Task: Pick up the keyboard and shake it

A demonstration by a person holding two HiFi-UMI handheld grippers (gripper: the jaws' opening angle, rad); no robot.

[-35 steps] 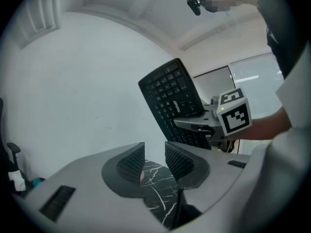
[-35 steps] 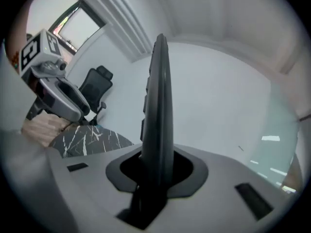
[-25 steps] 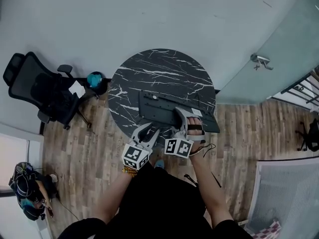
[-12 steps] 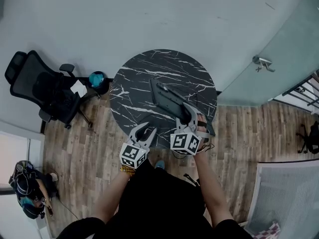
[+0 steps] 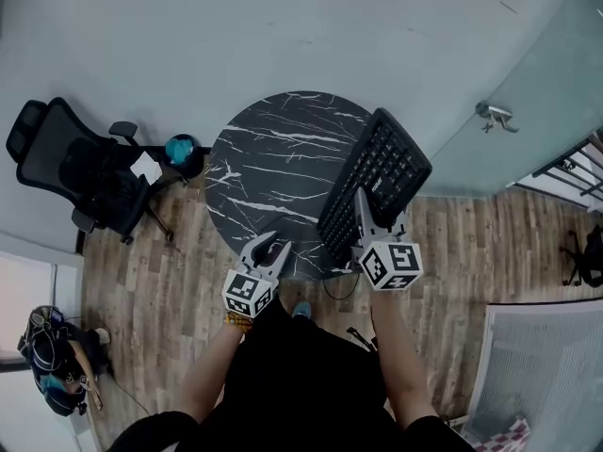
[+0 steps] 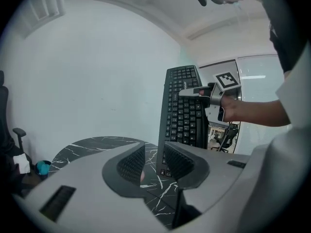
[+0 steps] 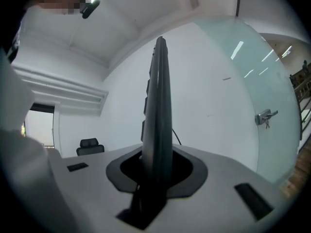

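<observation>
Right gripper [image 5: 366, 217] is clamped on one long edge of the black plastic keyboard [image 5: 379, 172], and the jaws have just squeezed a touch tighter on it. That hand's turned on its side, so the keyboard stands tipped up steeply over the right side of the round black marble-look table [image 5: 273, 149], keys facing left. Left gripper [image 5: 270, 249] hovers at the table's near edge, jaws apart, empty.
</observation>
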